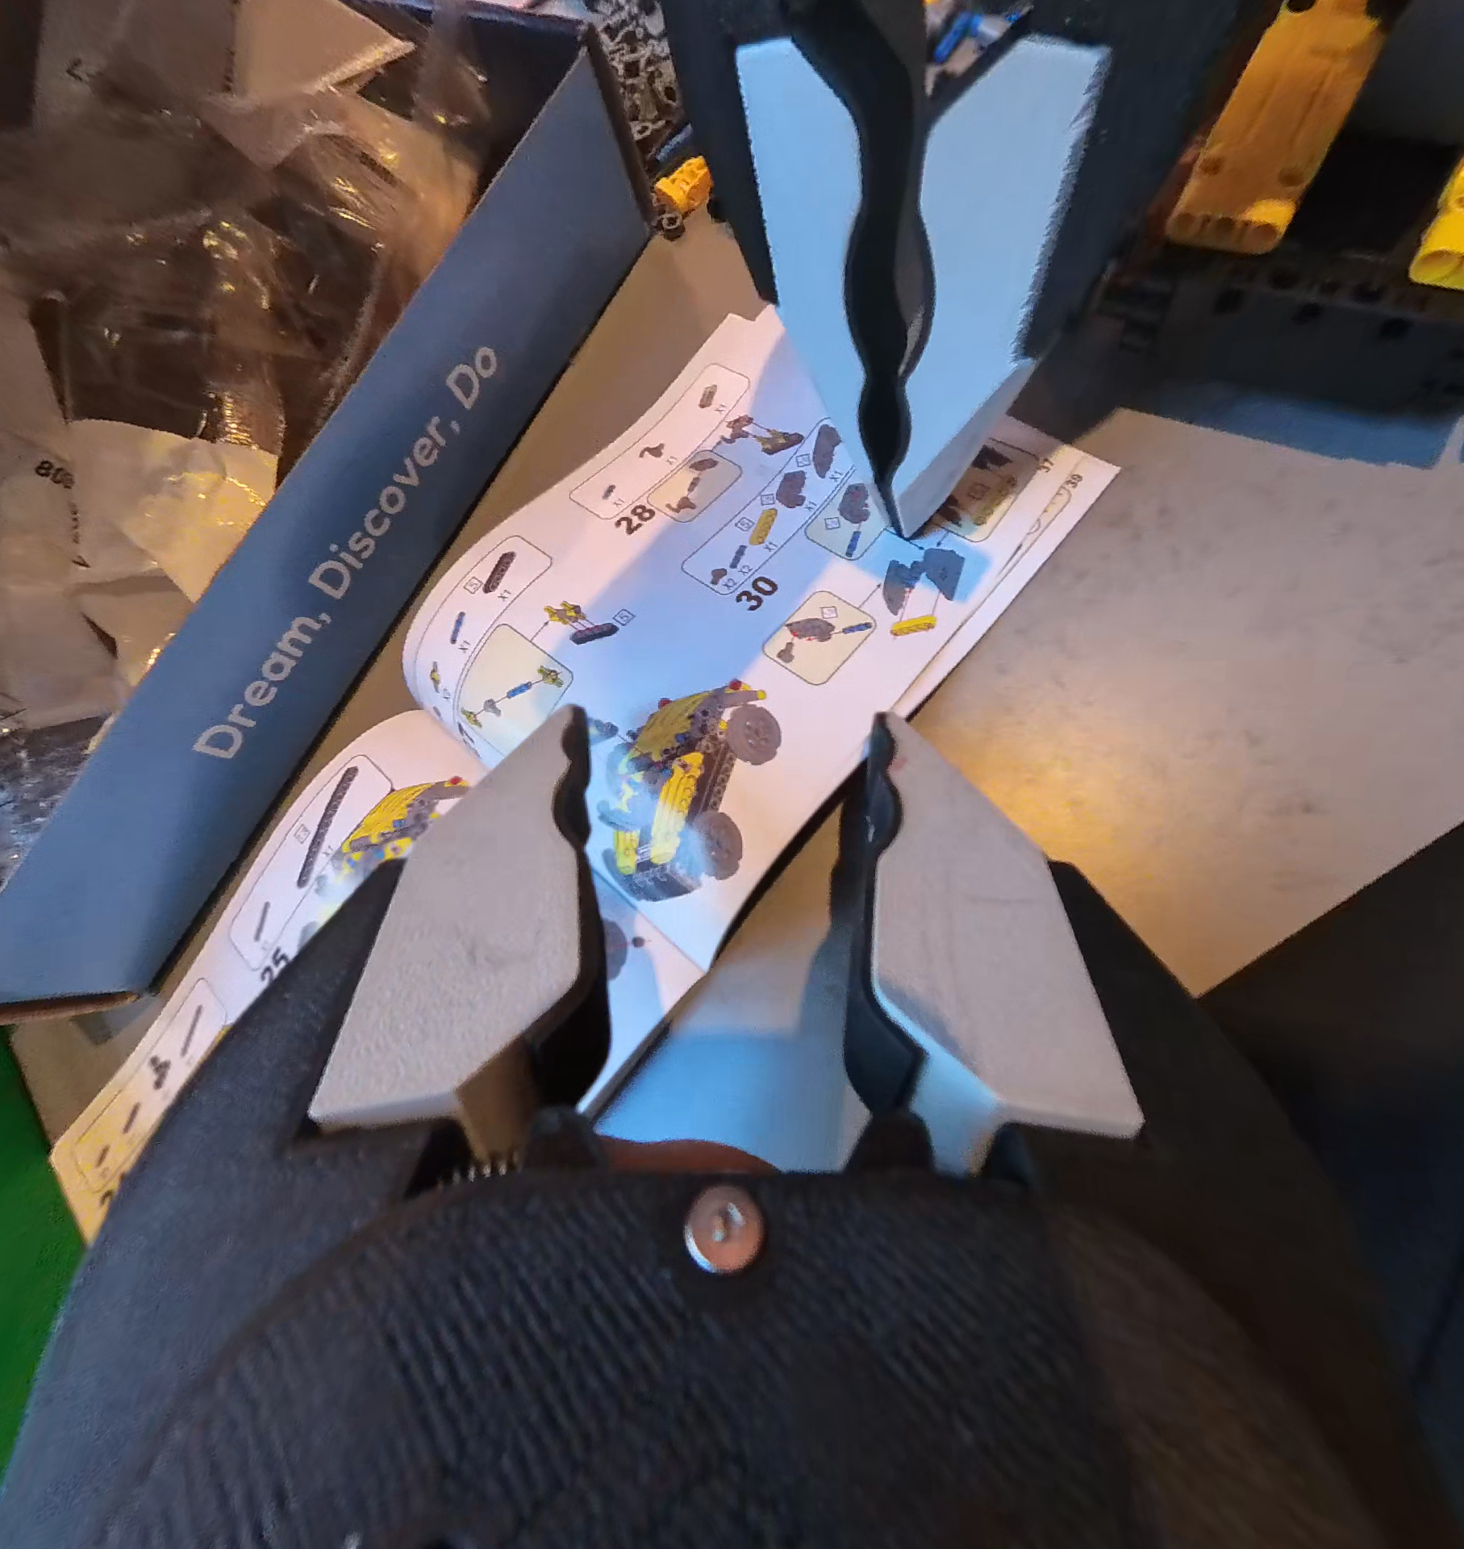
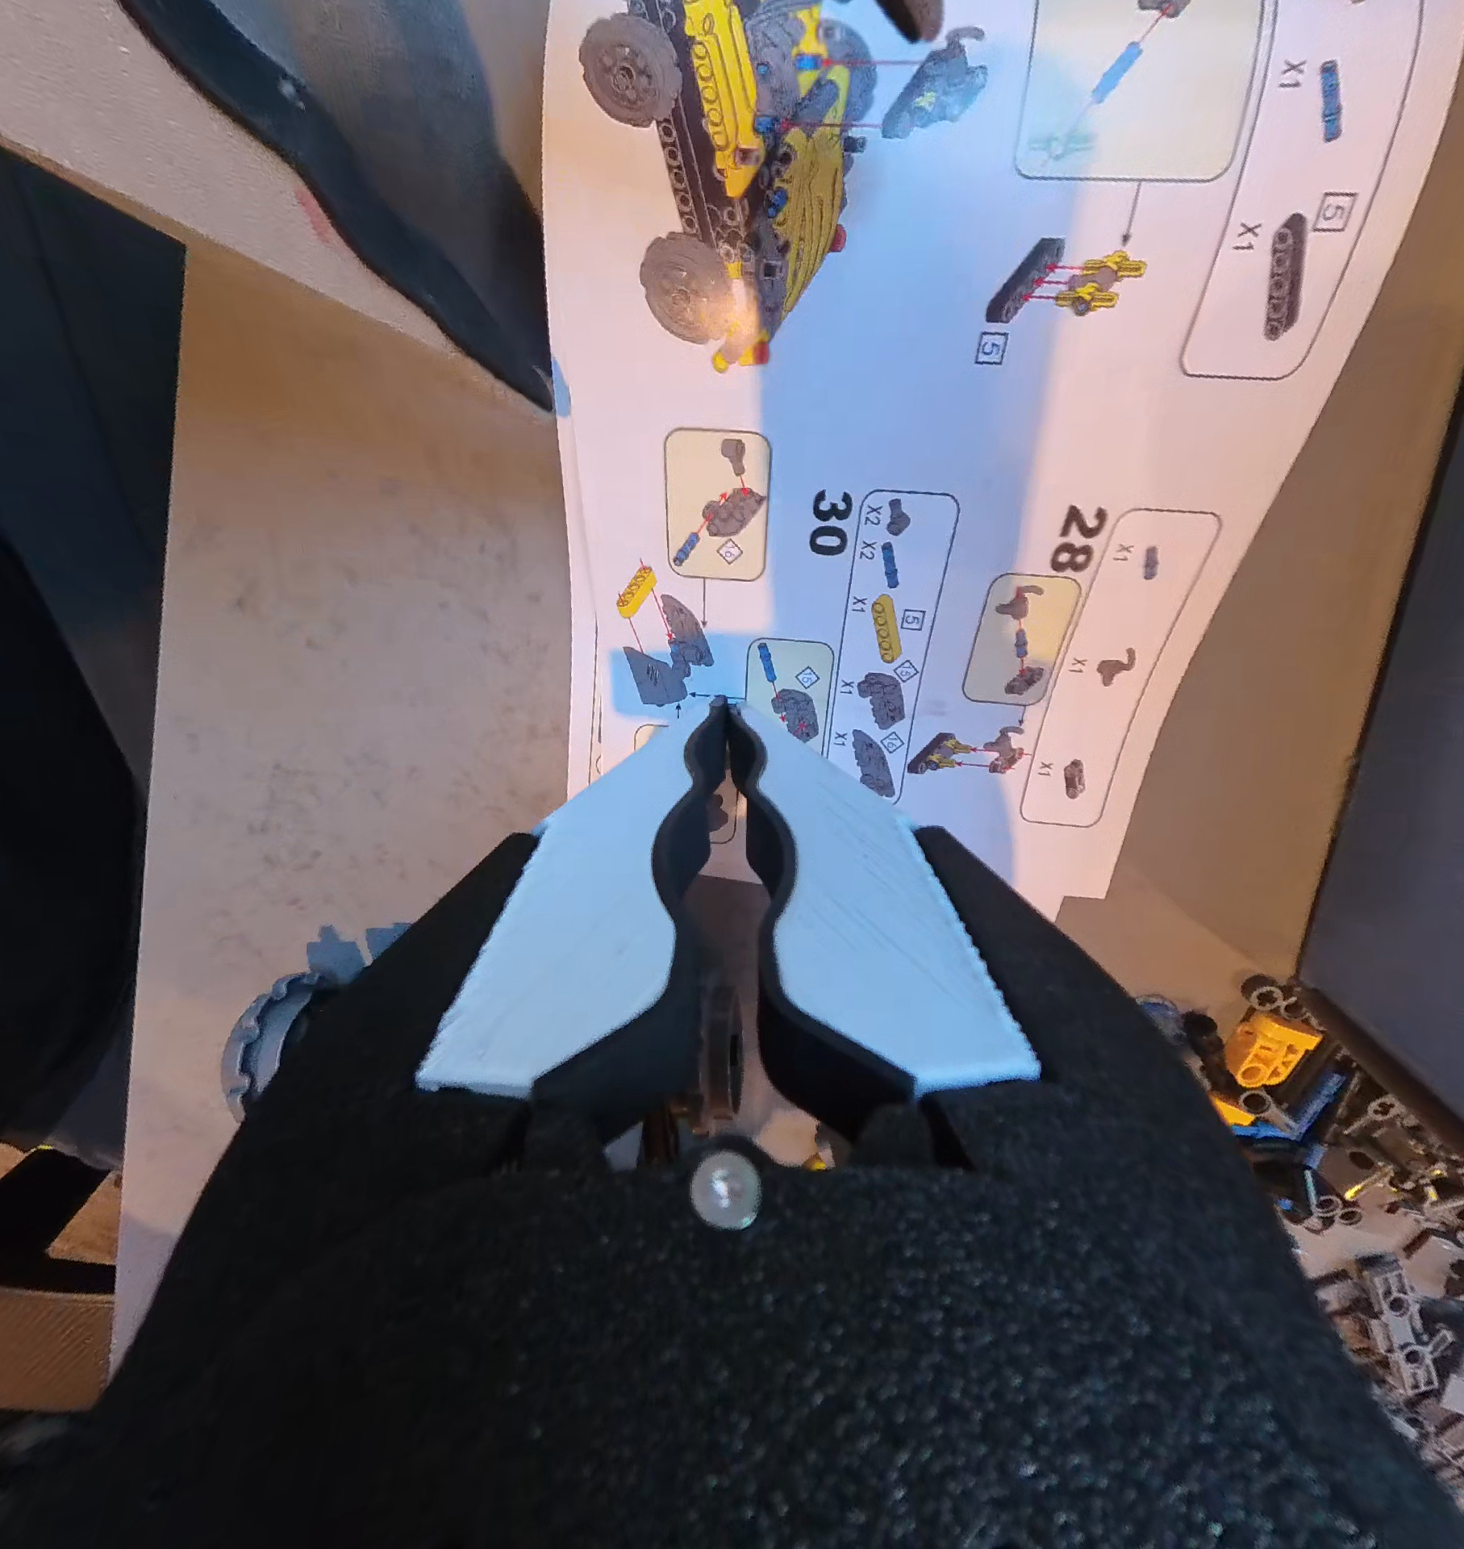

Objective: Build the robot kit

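An open building-instruction booklet (image 1: 695,603) lies on the pale table, its pages curved up; it also shows in the right wrist view (image 2: 921,402). My left gripper (image 1: 728,729) is open and empty, hovering over the booklet's near page with the picture of a yellow vehicle. My right gripper (image 2: 726,706) is shut with nothing between its tips, which press on the booklet's page by a drawing of grey parts. It shows in the left wrist view (image 1: 904,524) coming down from the top.
A dark blue box (image 1: 309,637) with clear plastic bags (image 1: 167,277) stands left of the booklet. Yellow and black brick parts (image 1: 1265,159) sit at the back right. A pile of small loose parts (image 2: 1382,1215) lies right of the right gripper, and a grey wheel (image 2: 263,1048) to its left. My right fingertips sit around 8 centimetres from my left ones.
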A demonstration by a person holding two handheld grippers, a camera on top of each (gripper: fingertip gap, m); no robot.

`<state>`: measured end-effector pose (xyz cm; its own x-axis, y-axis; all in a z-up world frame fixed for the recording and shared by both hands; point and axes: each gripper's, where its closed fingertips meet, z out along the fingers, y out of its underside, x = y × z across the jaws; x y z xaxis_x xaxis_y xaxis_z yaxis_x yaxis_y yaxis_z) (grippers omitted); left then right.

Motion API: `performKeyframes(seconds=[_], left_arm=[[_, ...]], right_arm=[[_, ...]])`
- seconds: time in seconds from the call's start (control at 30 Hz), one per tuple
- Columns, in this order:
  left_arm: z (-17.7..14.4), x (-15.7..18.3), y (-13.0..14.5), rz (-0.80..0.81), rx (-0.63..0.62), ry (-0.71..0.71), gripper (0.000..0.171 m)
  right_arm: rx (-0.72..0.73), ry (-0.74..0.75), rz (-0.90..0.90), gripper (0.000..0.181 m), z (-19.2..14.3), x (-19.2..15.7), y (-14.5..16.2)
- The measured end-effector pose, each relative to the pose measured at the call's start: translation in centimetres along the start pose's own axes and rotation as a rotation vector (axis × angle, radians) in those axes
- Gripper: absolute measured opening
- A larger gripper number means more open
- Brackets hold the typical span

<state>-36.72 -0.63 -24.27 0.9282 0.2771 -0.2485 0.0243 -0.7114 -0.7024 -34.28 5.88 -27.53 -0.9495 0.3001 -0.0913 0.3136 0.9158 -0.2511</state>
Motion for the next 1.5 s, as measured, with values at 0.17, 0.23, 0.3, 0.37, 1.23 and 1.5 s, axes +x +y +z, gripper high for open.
performKeyframes(seconds=[0.17, 0.23, 0.3, 0.37, 1.23, 1.5], left_arm=[[0.7, 0.3, 0.1, 0.016, -0.037, 0.016, 0.067], [1.2, 0.2, 0.4, 0.019, -0.064, 0.01, 0.07], [1.5, 0.3, 0.5, 0.004, -0.066, 0.014, 0.069], [1.7, 0.4, 0.8, -0.006, -0.068, 0.015, 0.062], [-3.0, 11.2, -3.8, -0.297, 0.378, 0.061, 0.065], [-3.4, 11.5, -5.5, -0.297, 0.556, 0.07, 0.072]], right_arm=[[-0.005, -0.005, 0.011, 0.0, 0.1, 0.0, 0.0], [-0.002, -0.002, 0.013, 0.0, 0.1, 0.0, 0.0], [0.003, 0.009, 0.01, 0.0, 0.0, 0.1, 0.0], [0.014, 0.019, 0.007, 0.0, -0.2, 0.0, 0.0], [0.89, 0.737, 0.614, 0.042, -18.5, -13.7, 21.9], [1.065, 0.882, 0.777, 0.048, -18.2, -13.8, 26.0]])
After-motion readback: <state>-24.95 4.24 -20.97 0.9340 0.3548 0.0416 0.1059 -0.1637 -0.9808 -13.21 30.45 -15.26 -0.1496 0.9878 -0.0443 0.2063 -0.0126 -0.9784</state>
